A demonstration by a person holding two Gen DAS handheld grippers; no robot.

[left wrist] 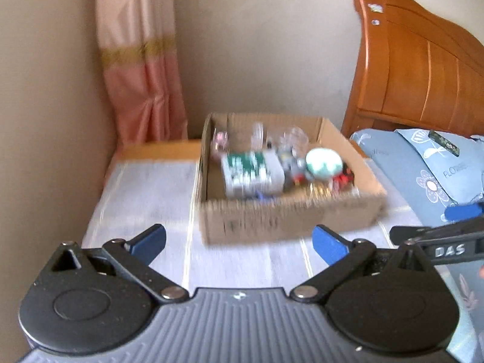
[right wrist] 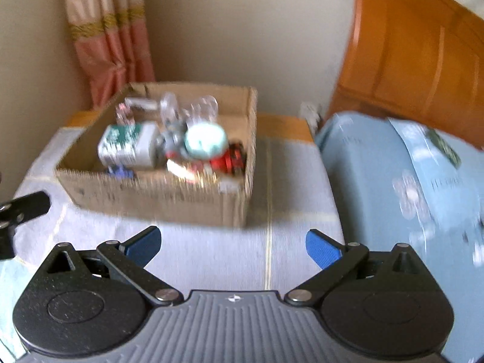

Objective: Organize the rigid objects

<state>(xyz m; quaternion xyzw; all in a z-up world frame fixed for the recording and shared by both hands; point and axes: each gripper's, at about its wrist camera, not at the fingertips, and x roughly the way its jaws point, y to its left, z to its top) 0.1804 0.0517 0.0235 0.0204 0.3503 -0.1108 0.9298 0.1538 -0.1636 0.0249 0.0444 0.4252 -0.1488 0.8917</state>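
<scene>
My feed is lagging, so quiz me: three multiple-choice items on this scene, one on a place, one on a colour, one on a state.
1. Where is the green-and-white box?
A. On the bed
B. Inside the cardboard box
C. On the cloth outside

2. What colour are the finger pads?
A. Blue
B. Red
C. Yellow

3. How is the left gripper?
A. Shut on something
B. Open and empty
C. Out of view

Answers: 1 B, it lies among the items inside. 2 A, both views show blue. 3 B, its fingers are spread with only cloth between.
</scene>
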